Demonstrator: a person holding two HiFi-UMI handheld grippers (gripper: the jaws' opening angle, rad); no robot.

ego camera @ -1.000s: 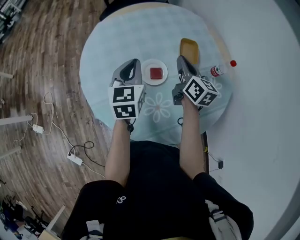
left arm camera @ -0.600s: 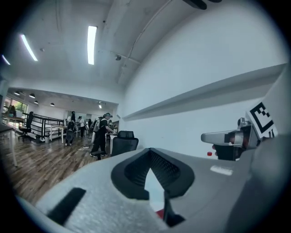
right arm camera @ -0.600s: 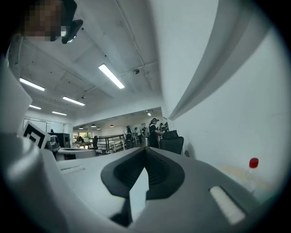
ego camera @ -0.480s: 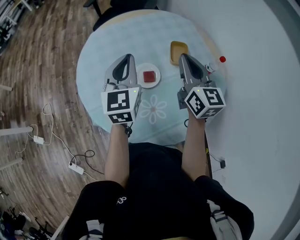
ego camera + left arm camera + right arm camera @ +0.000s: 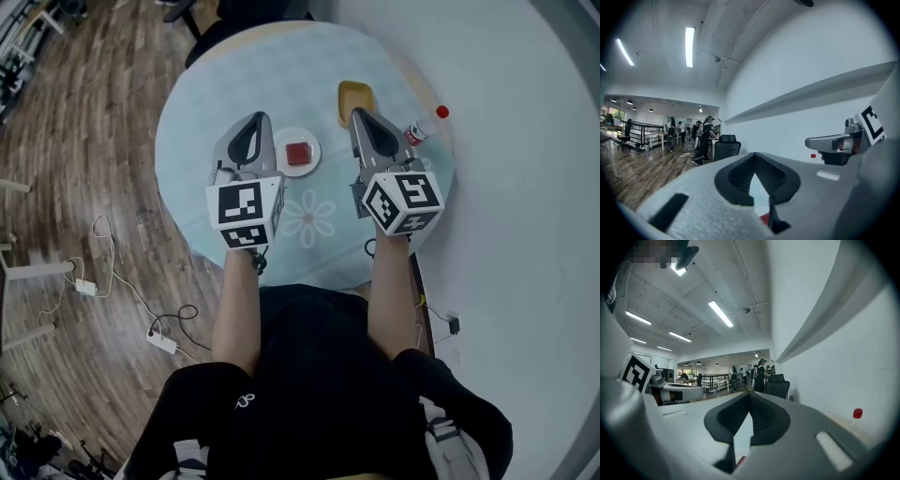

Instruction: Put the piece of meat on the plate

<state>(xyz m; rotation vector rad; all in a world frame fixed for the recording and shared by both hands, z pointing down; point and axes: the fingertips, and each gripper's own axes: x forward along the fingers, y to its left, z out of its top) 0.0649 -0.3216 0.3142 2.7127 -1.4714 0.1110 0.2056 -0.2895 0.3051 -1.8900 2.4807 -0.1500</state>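
Observation:
A red square piece of meat (image 5: 298, 154) lies on a small white plate (image 5: 284, 141) on the round, pale blue table (image 5: 281, 75). Both grippers hover level above the table, one on each side of the plate, and touch neither it nor the meat. My left gripper (image 5: 255, 117) is to the plate's left with its jaws together and empty; its tips (image 5: 754, 155) meet in its own view. My right gripper (image 5: 357, 113) is to the plate's right, also shut and empty, its tips (image 5: 749, 393) closed. A sliver of red meat (image 5: 764, 218) shows below the left jaws.
A yellow dish (image 5: 356, 97) sits behind the right gripper. A clear bottle with a red cap (image 5: 424, 125) lies near the table's right edge by the white wall. Cables and a power strip (image 5: 161, 343) lie on the wooden floor at left. People stand far off in the room.
Both grippers have lifted away from the table and now look larger in the head view. The right gripper has rolled, turning its marker cube. The meat stays on the plate.

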